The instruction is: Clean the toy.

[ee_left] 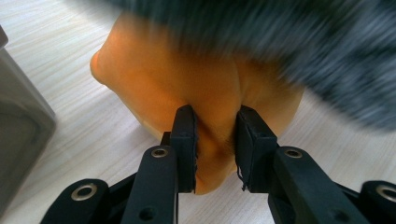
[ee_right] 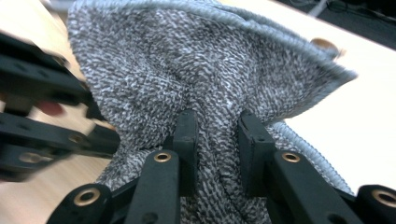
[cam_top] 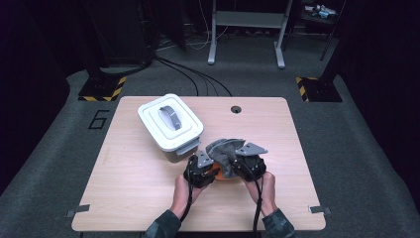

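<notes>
A grey knitted cloth [cam_top: 225, 148] is bunched near the table's front middle, on top of an orange soft piece [cam_top: 218, 175]. My left gripper [cam_top: 210, 171] is shut on a fold of the orange piece [ee_left: 187, 70], its pads pinching the material at the left gripper [ee_left: 215, 135]. The grey cloth [ee_left: 303, 42] hangs blurred above it. My right gripper [cam_top: 239, 165] is shut on the grey knit [ee_right: 187, 60], with fabric squeezed between the pads of the right gripper [ee_right: 215, 135]. Whether grey and orange are one item, I cannot tell.
A white lidded box [cam_top: 171, 124] with a grey handle stands just behind and left of the grippers; its grey wall [ee_left: 18, 126] is close to the left gripper. A cable hole [cam_top: 236, 109] sits near the table's far edge. Bare tabletop [cam_top: 133, 193] lies to the front left.
</notes>
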